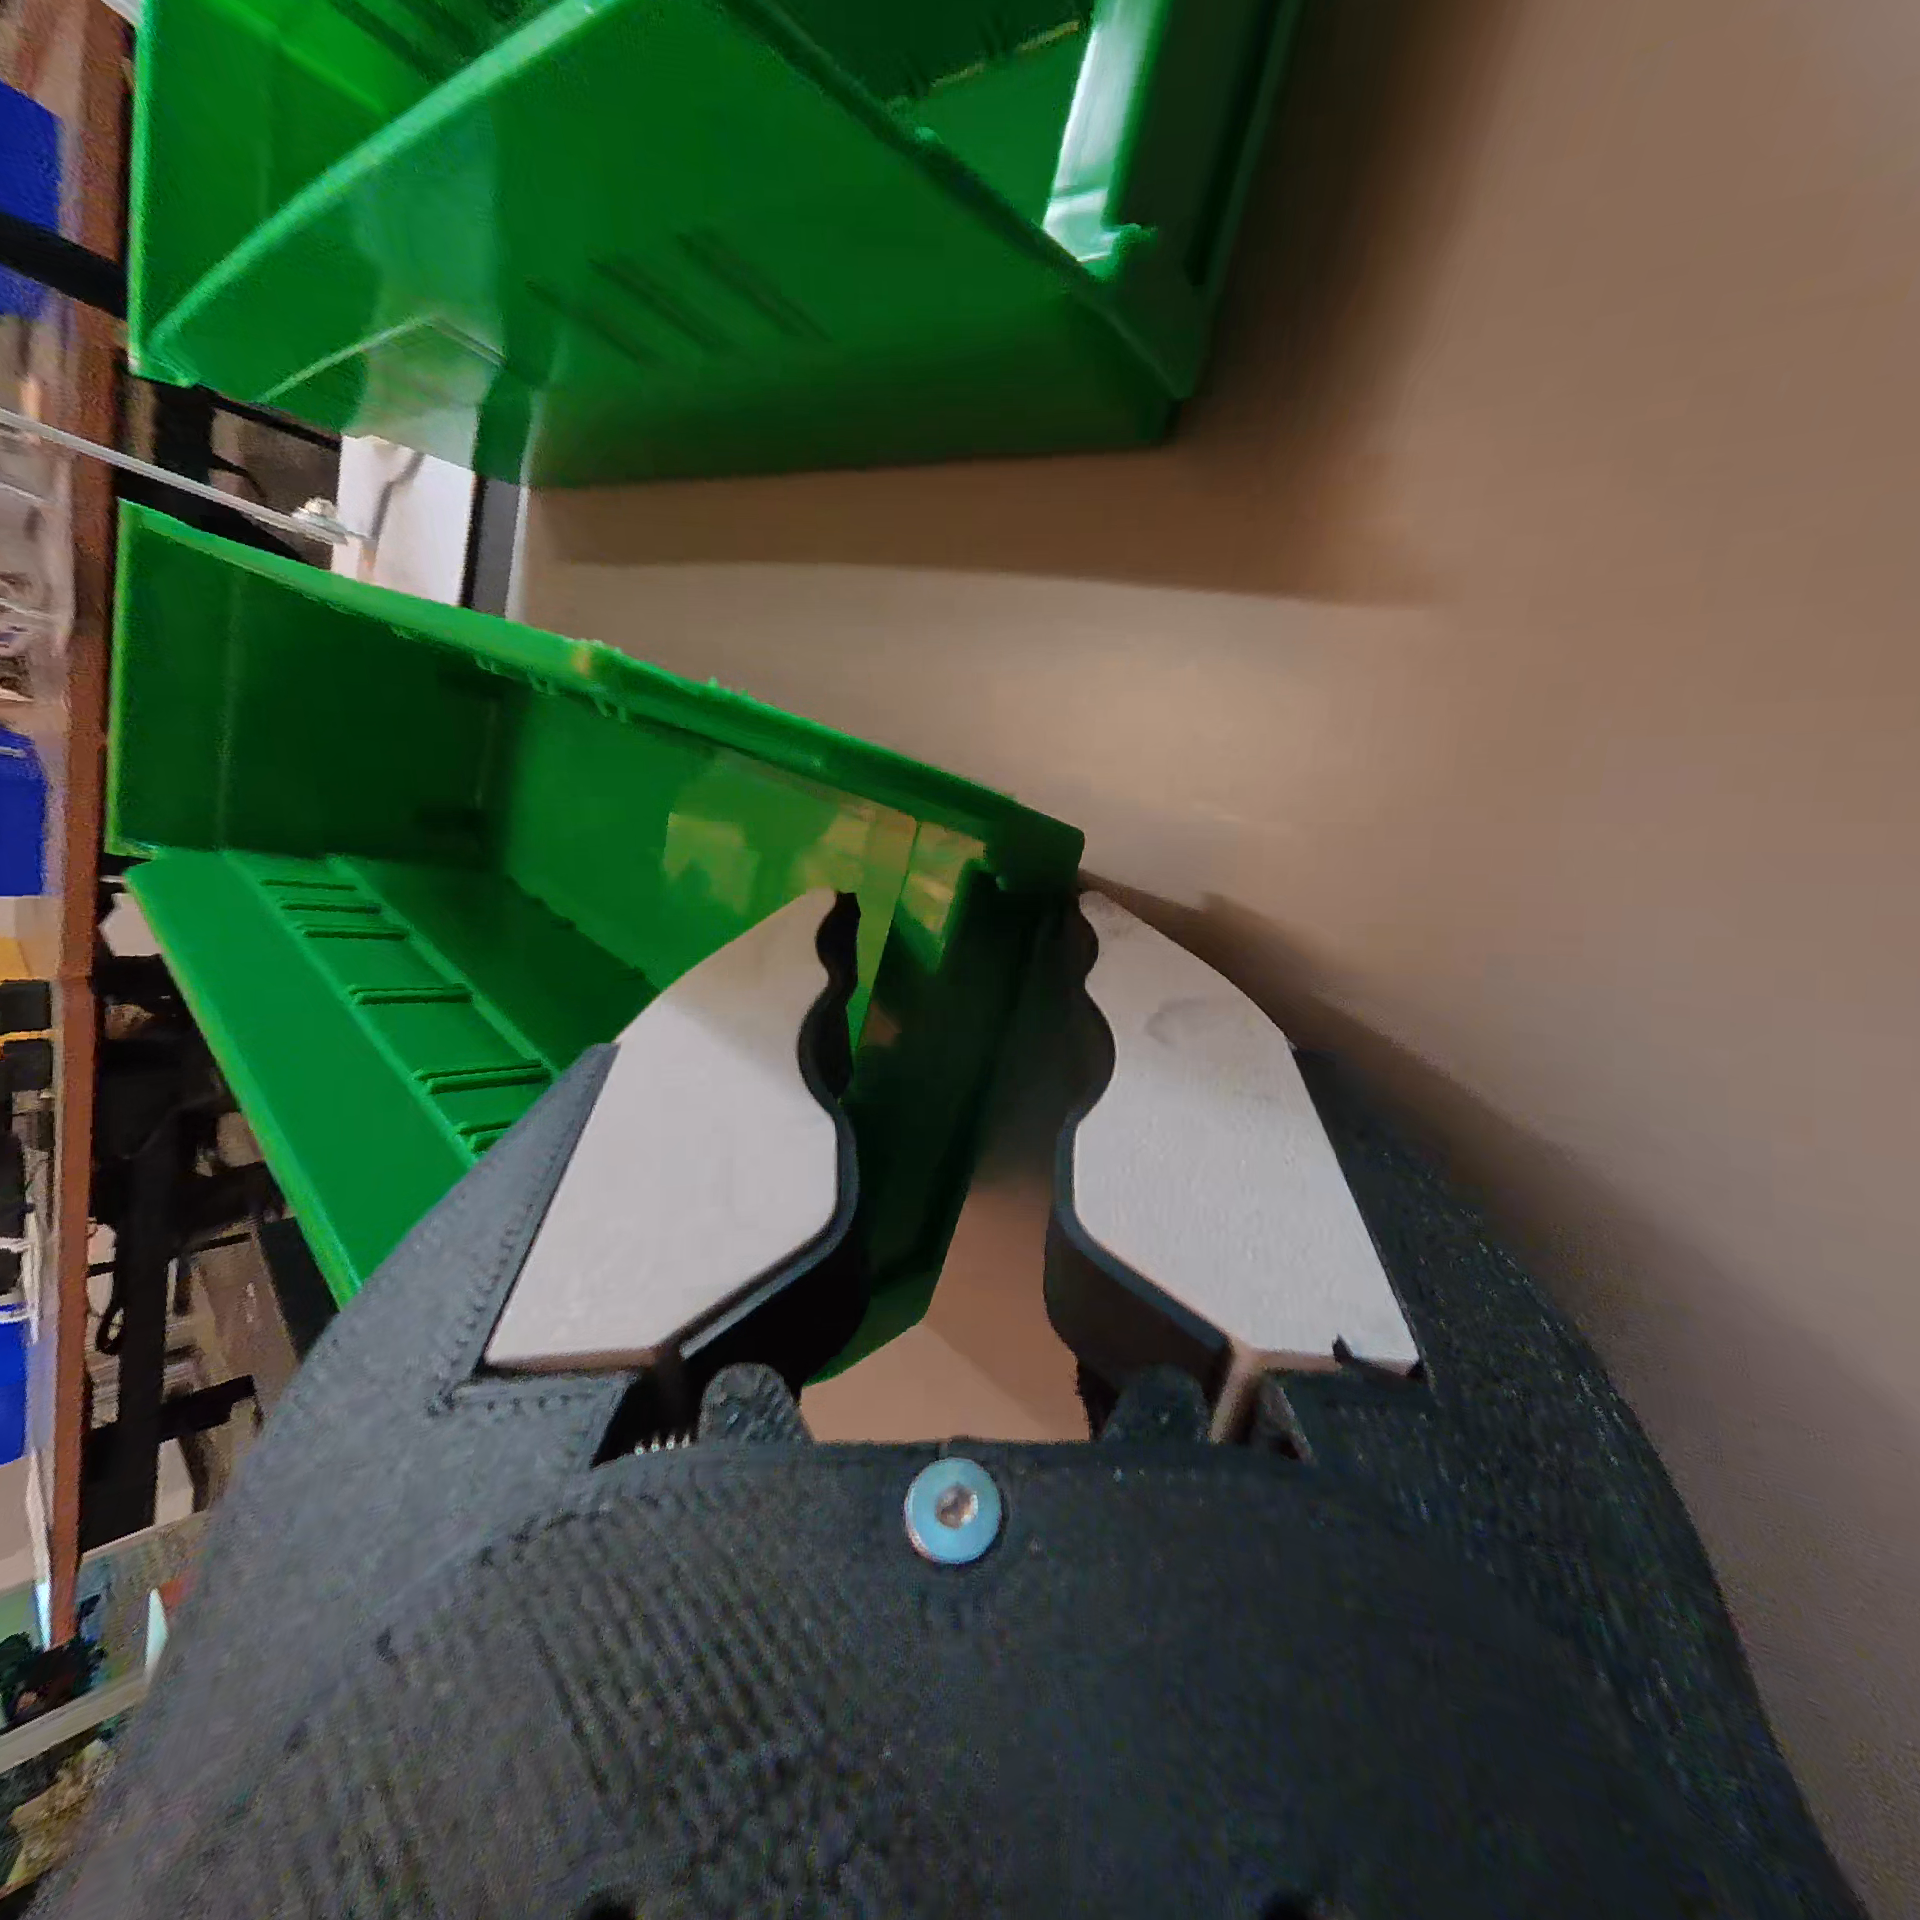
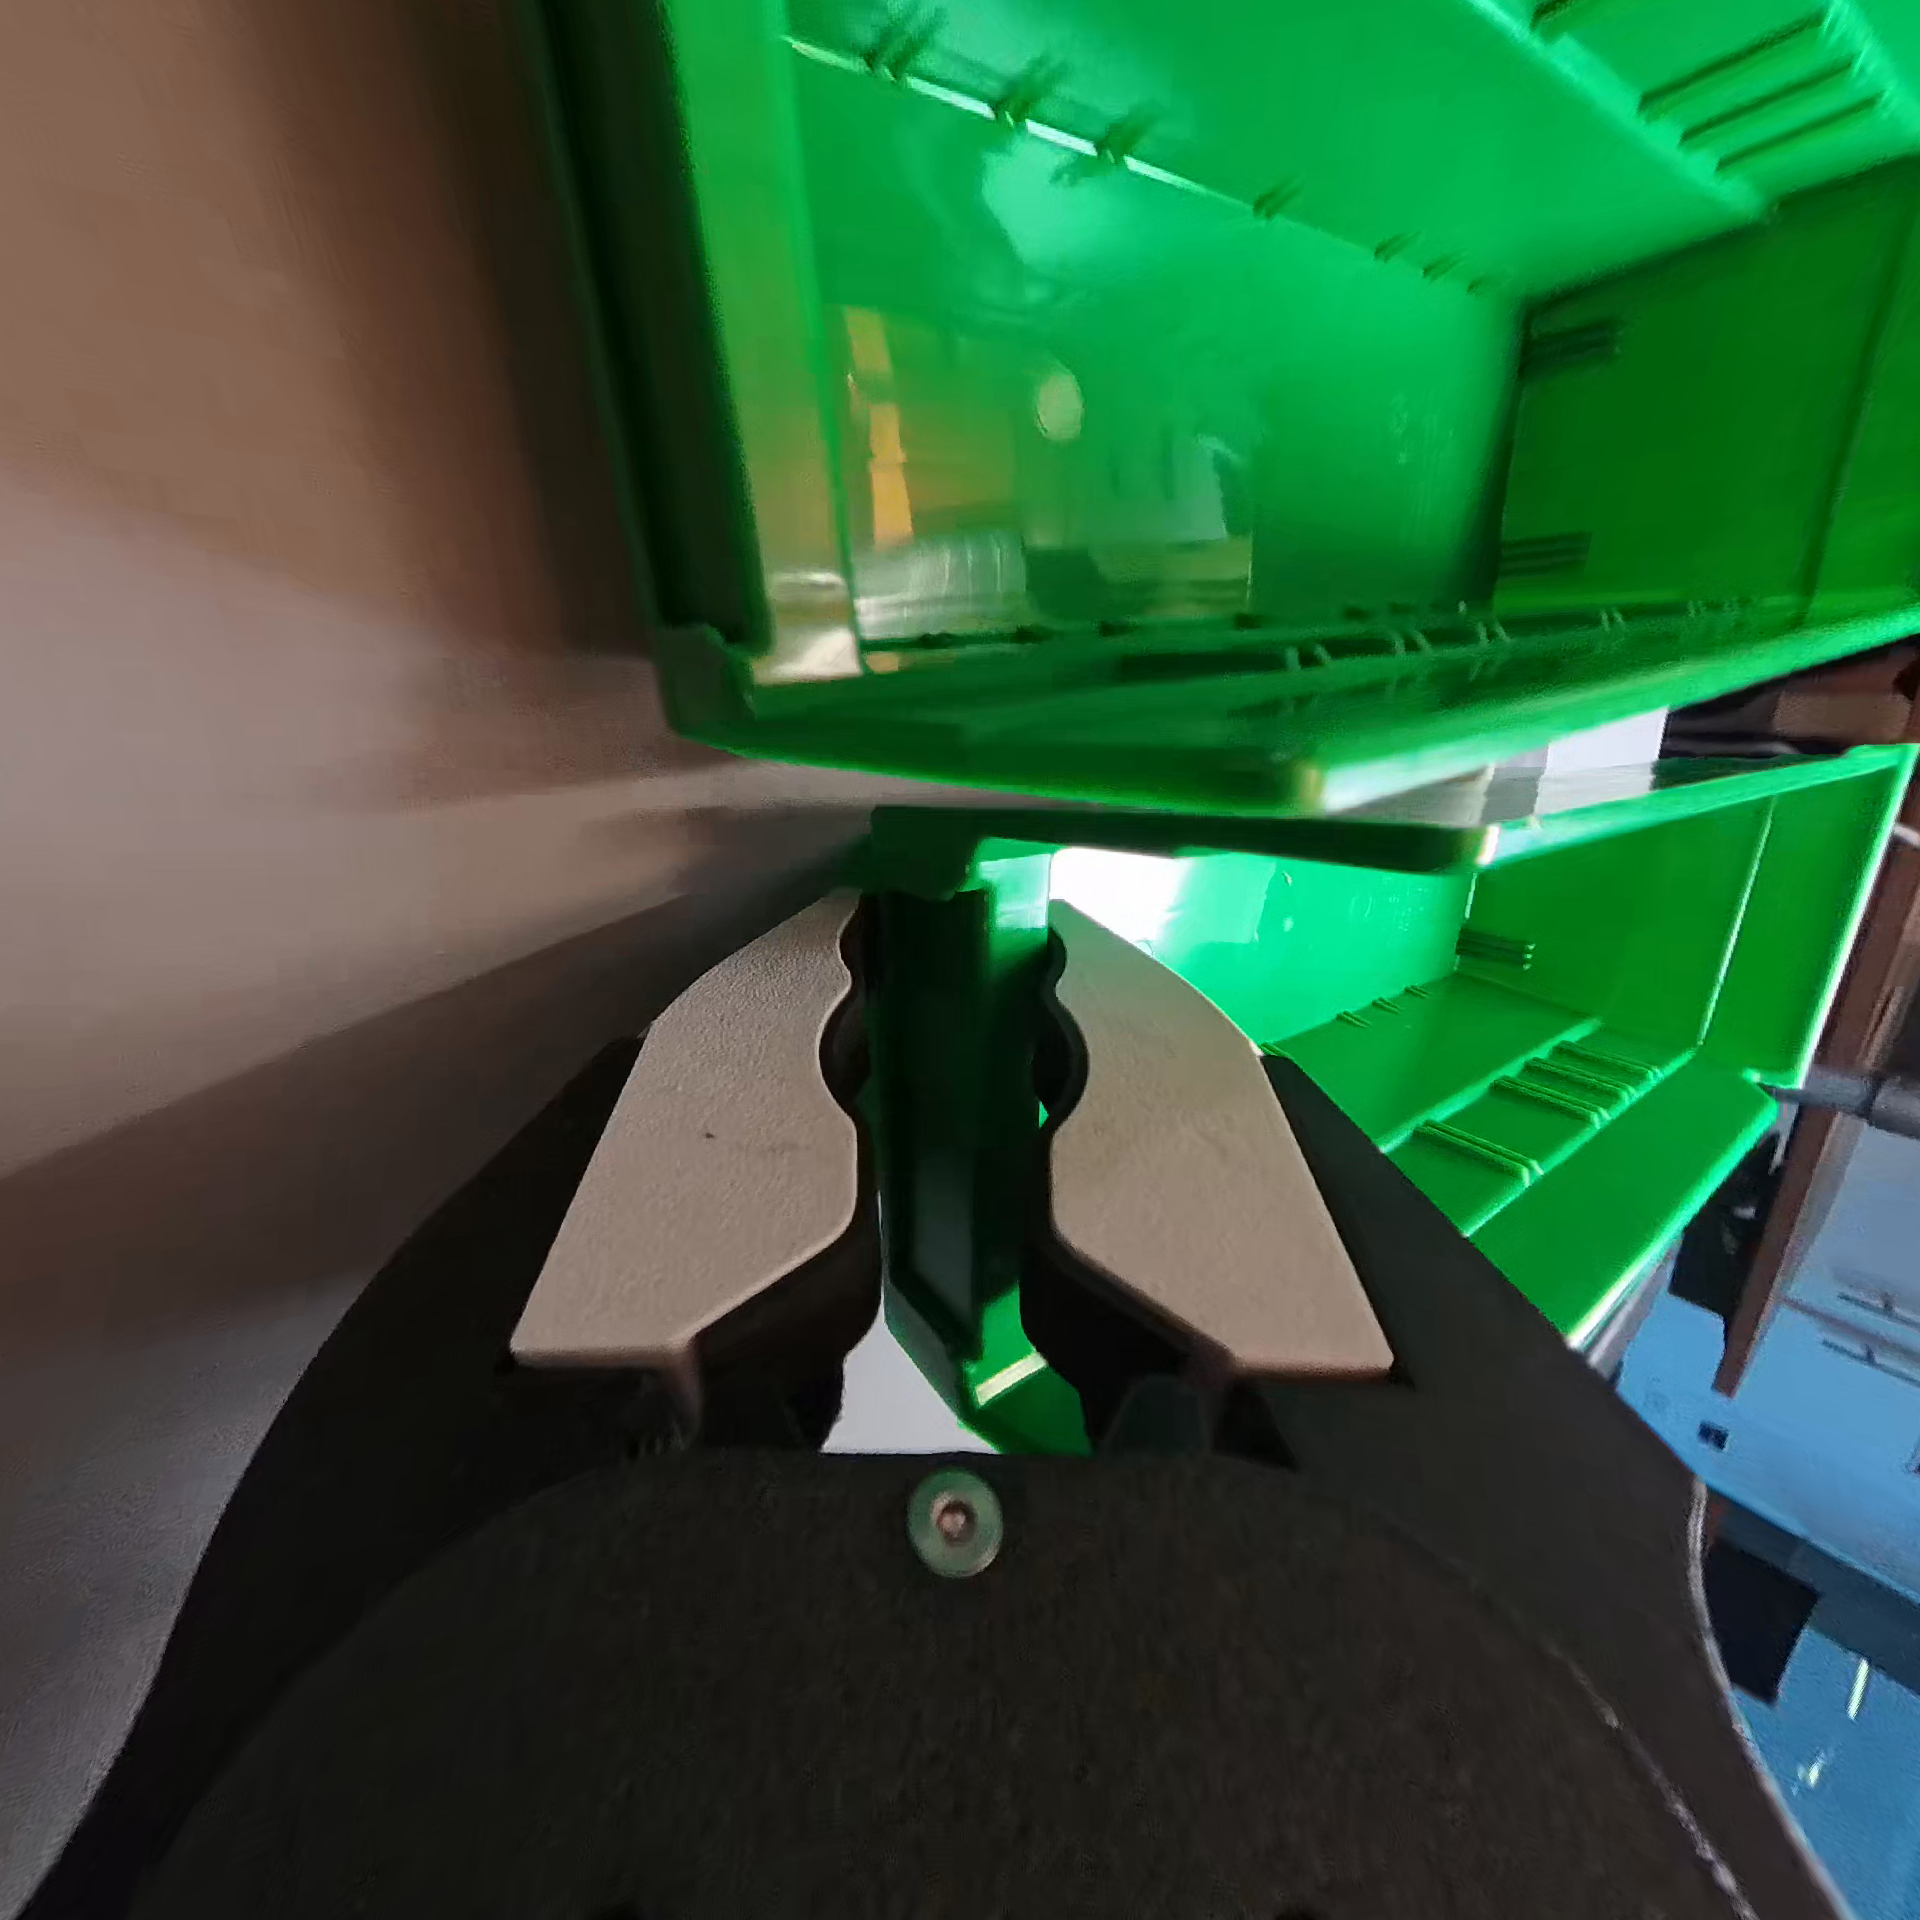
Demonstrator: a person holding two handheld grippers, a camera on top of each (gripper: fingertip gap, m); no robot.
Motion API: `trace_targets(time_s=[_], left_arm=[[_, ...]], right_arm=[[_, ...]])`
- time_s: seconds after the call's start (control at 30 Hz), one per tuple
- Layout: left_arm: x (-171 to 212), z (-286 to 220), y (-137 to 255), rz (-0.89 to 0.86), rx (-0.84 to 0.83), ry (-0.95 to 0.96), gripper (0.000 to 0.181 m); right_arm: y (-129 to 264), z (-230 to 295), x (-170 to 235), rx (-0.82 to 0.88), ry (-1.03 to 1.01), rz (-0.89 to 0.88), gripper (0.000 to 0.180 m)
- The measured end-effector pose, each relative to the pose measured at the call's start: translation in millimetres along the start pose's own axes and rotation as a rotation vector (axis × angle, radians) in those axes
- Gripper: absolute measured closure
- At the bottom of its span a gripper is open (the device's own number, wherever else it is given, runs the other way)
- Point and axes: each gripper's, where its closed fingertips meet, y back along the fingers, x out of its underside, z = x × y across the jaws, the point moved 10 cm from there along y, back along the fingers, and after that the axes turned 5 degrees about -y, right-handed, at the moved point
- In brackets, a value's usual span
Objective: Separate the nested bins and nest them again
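In the left wrist view, my left gripper (image 1: 961, 914) is shut on the end wall of a green plastic bin (image 1: 364, 748), one finger inside it and one outside. A second green bin (image 1: 675, 260) lies just beyond it, apart from it; another green wall shows inside that one. In the right wrist view, my right gripper (image 2: 951, 914) is shut on the end wall of a green bin (image 2: 1507, 1091). A second green bin (image 2: 1143, 312), with a clear label window, lies close above its rim. Neither view shows the other gripper, and I cannot tell whether both hold the same bin.
A beige tabletop (image 1: 1507, 727) lies under the bins; it also shows in the right wrist view (image 2: 260, 727). A brown post (image 1: 94, 935) and blue storage bins (image 1: 26, 187) stand beyond the table edge. Dark equipment and a brown post (image 2: 1849, 1039) are past the bins.
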Motion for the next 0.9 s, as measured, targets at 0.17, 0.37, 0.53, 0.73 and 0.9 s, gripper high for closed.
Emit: trace_targets(time_s=[0.17,0.37,0.53,0.73,0.9], left_arm=[[6.4,2.4,-0.2,0.000,-0.057,0.025,0.145],[17.6,10.5,-0.4,-0.012,-0.098,0.078,0.146],[22.5,10.3,-0.2,-0.014,-0.121,0.043,0.147],[22.0,9.4,5.4,-0.015,-0.186,-0.054,0.148],[8.7,20.6,24.0,-0.051,-0.270,-0.094,0.150]], right_arm=[[4.0,10.0,-7.1,-0.008,0.058,-0.051,0.152],[3.7,10.7,-7.0,-0.006,0.069,-0.071,0.152],[6.2,13.2,-6.3,0.033,-0.004,-0.099,0.148],[42.0,18.0,-4.7,0.053,-0.290,-0.301,0.134],[66.6,27.8,2.8,0.123,-0.573,-0.449,0.136]])
